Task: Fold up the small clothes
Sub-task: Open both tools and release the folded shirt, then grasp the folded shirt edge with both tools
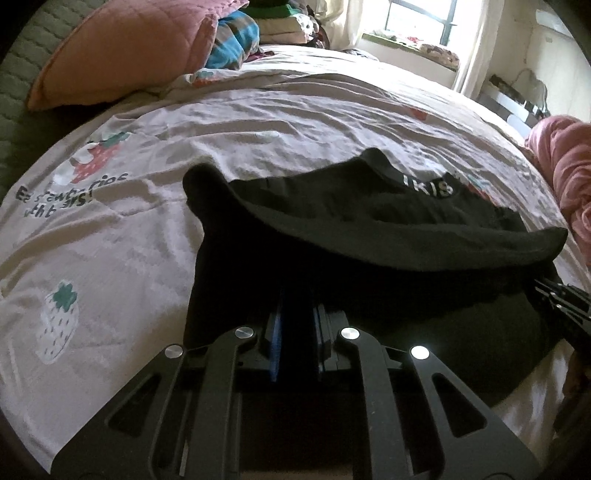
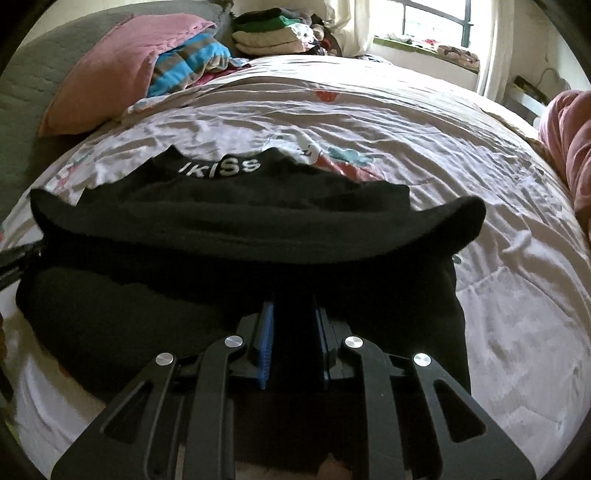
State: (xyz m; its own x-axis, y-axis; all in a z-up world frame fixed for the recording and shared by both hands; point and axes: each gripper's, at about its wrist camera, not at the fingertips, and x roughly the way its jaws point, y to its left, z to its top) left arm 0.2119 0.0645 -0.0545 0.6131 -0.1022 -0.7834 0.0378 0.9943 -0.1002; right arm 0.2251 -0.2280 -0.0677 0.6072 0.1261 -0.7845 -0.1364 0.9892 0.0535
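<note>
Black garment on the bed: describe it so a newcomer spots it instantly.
On the strawberry-print bedsheet, nearest the cameras, lies the black garment, its near edge gripped by both the left gripper and right gripper. It alone is black, with white lettering on its waistband.

Strawberry-print bedsheet (image 1: 258, 122), pink pillow (image 1: 122, 48), folded clothes stack (image 2: 273, 33), window (image 2: 436, 22)

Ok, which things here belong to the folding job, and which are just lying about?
In the job:
- black underwear
- left tongs, shut on its near edge
- right tongs, shut on it too

Lying about:
- pink pillow
- striped blanket
- folded clothes stack
- pink garment
- strawberry bedsheet
</note>
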